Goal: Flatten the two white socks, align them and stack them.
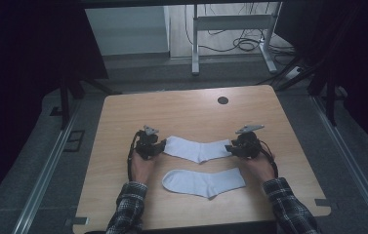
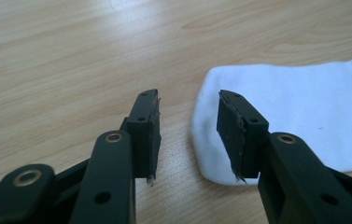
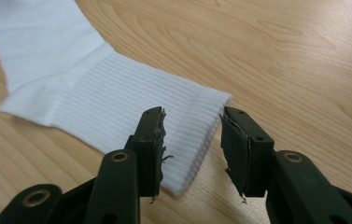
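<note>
Ribbed white cloth sock (image 3: pixel 117 102), smooth wood table (image 3: pixel 281 56)

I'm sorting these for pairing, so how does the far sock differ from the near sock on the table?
The far sock lies between the left hand-held gripper and the right hand-held gripper, one at each end; the near sock lies apart from both. The far sock's heel points toward the person in a shallow V, while the near sock lies straighter. Both are white, lie flat, and have the toe at the left.
</note>
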The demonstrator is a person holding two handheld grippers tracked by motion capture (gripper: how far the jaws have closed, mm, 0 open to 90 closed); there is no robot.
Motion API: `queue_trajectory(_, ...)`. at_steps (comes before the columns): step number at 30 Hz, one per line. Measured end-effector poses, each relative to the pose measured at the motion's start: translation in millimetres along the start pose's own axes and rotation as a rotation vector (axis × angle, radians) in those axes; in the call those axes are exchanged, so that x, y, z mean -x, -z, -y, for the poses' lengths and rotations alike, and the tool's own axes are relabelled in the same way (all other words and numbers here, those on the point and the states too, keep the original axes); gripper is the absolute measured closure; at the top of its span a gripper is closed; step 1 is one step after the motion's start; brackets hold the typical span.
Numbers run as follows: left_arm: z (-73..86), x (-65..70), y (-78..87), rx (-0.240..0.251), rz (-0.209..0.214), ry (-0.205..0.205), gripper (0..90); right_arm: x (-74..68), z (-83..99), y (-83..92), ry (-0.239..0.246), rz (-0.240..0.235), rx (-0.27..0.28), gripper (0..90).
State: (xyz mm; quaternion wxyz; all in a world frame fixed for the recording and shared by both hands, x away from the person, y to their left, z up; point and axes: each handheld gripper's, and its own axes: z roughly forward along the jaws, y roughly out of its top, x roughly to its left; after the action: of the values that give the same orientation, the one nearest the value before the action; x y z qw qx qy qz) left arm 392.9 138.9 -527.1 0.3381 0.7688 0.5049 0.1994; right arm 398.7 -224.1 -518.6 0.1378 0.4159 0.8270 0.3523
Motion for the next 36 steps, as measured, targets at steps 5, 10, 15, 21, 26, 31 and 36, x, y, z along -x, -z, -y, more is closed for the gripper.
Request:
queue_trajectory(5, 3.3, 1.8, -7.7, -0.029, -0.011, -0.035, 64.4, -0.4, 2.5, -4.6, 0.006, 0.011, -0.024, 59.8)
queue_trajectory(10, 5.0, 2.2, -10.4, -0.042, 0.023, -0.03, 72.6, -0.1, 6.1, -8.5, -0.015, -0.014, -0.044, 70.4)
queue_trajectory(15, 5.3, 3.1, -10.6, -0.042, 0.05, -0.014, 84.4, -2.8, 4.4, -8.0, -0.021, -0.029, -0.057, 82.2)
queue_trajectory(21, 4.1, 3.4, -5.3, -0.025, 0.05, -0.014, 85.0, -4.5, 2.9, -3.4, -0.007, -0.026, -0.048, 82.5)
queue_trajectory(26, -0.2, 5.9, 2.1, -0.009, 0.052, -0.025, 85.1, -4.3, 0.3, 3.2, -0.004, -0.03, -0.023, 82.7)
queue_trajectory(31, -4.4, 10.1, 12.9, 0.013, 0.057, -0.038, 85.1, -4.2, -0.7, 9.5, -0.002, -0.035, -0.009, 82.8)
queue_trajectory(36, -7.0, 14.2, 25.8, 0.034, 0.062, -0.059, 85.1, -2.9, -1.9, 19.6, -0.006, -0.039, 0.013, 82.8)
